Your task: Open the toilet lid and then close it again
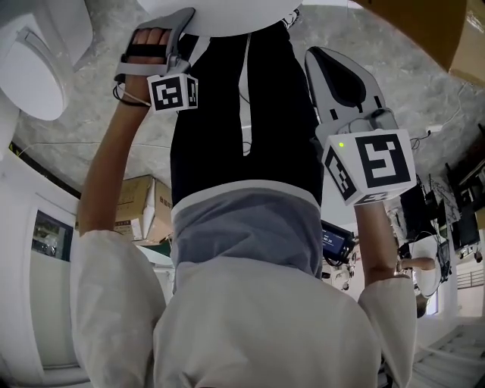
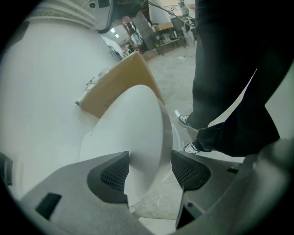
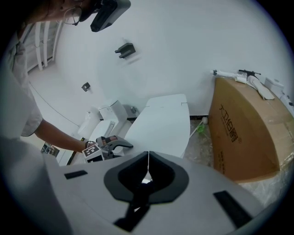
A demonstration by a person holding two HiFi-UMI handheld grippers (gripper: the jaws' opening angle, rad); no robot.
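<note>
Head view, lid: the toilet lid (image 1: 220, 17) is a smooth, glossy white slab at the top edge, only part of it in sight.
Head view, left gripper: the left gripper (image 1: 182, 23) reaches up to the lid's near edge. Its tips are lost against the white.
Head view, right gripper: the right gripper (image 1: 326, 61) hangs well apart from the lid, over the grey veined floor (image 1: 424, 106).
Left gripper view, jaws: apart, straddling the lid's rounded rim. The ribbed dark pad at picture left lies against it and the other shows a gap, so there is no clamp.
Left gripper view, lid: a thin oval that looks like hard plastic, standing partway up.
Left gripper view, risk: the rim is slick and unclamped, so it could slide off the one pad and slam down.
Right gripper view, jaws: together, with nothing between them.
Right gripper view, surroundings: the lid is tilted, with a matte brown cardboard box (image 3: 248, 133) near it.
Right gripper view, risk: this gripper is idle and closed, likely too far off to catch a slipping lid.
</note>
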